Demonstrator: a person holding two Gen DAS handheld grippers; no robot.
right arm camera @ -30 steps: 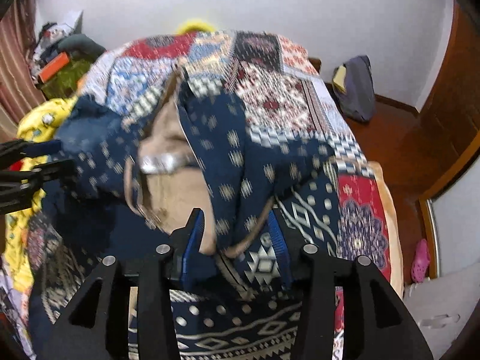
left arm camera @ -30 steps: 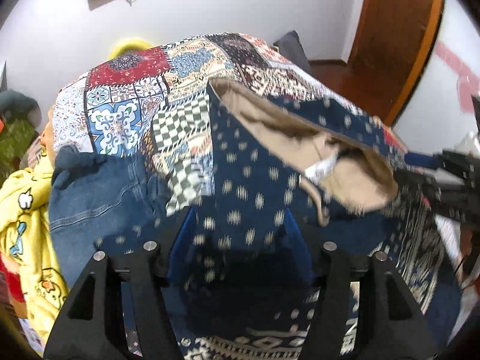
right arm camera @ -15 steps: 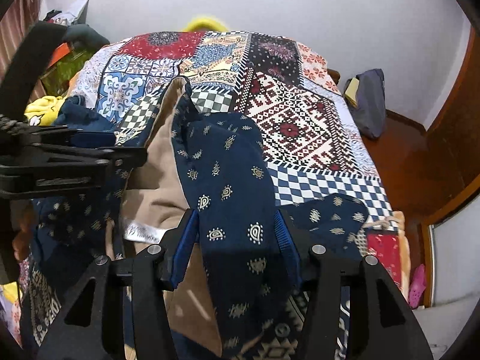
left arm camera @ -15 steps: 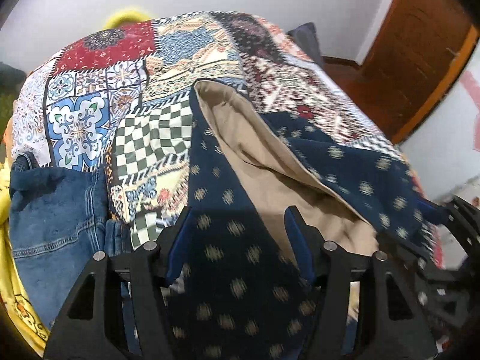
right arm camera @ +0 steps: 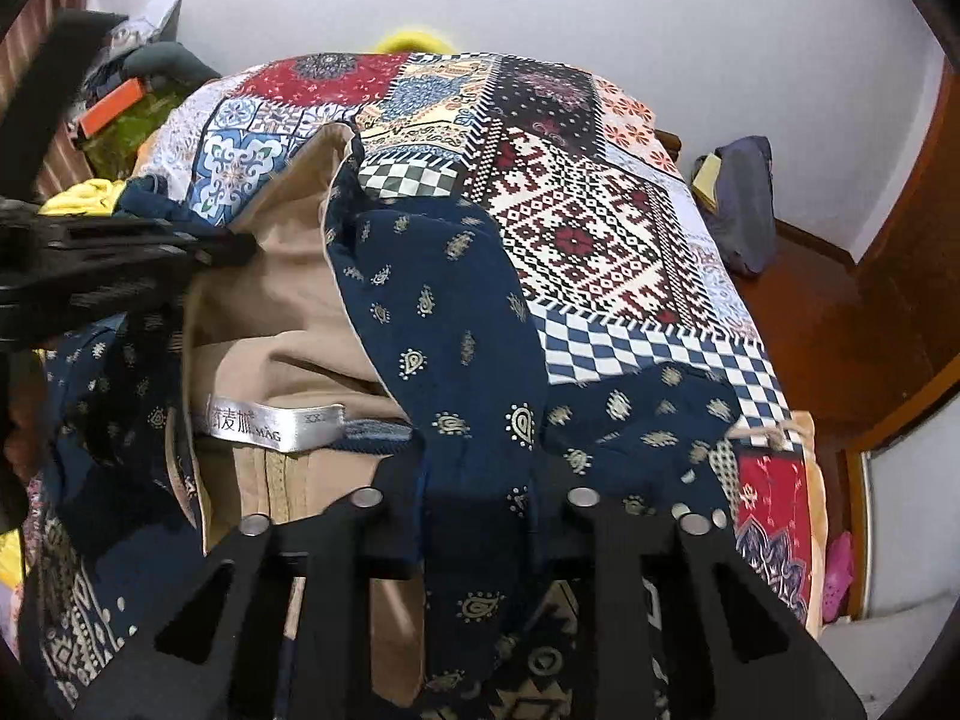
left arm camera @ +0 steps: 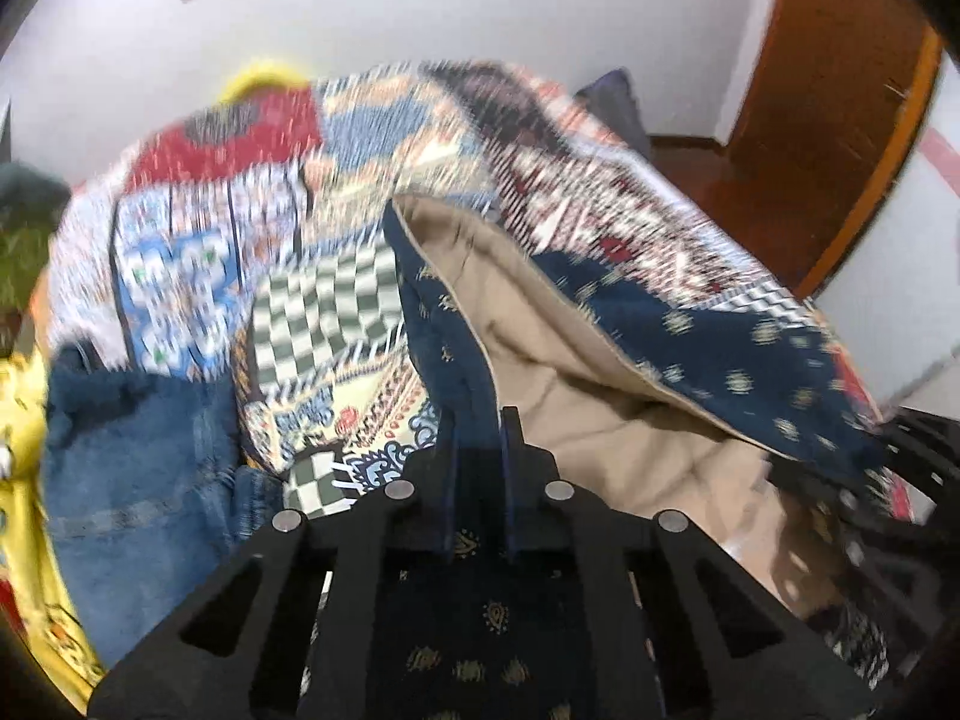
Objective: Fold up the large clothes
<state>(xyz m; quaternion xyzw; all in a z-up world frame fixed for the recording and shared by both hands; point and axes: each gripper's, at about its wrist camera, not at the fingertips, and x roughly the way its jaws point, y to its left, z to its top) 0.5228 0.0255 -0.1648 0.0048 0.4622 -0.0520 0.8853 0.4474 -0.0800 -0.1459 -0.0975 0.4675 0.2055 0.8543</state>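
Both claws grip the same large garment (right arm camera: 456, 324), a navy paisley-print piece with a tan lining, held up over the bed (right arm camera: 606, 228) and its patchwork cover. The left claw (left arm camera: 478, 450) has its fingers pressed narrow on a navy edge of the cloth, which runs up and away toward 12 o'clock in its view. The right claw (right arm camera: 474, 480) is likewise closed on a fold of the navy fabric that drapes over its fingers and hangs toward 6 o'clock. In the right wrist view the lining gapes open at 9 to 10 o'clock, with a white neck label (right arm camera: 273, 420) showing just beside the claw, and the left claw reaches in from 9 o'clock. The garment is bunched and loosely opened, part lifted and part trailing onto the bed toward 12 o'clock; no clean crease or squared edge shows. By that look the folding is at an early stage: the piece is gripped at two points but has yet to be spread flat, and every fold remains to be made. A pair of jeans (left arm camera: 138, 456) and a yellow garment (left arm camera: 24, 480) lie at 8 to 9 o'clock in the left wrist view, seemingly unfolded too.
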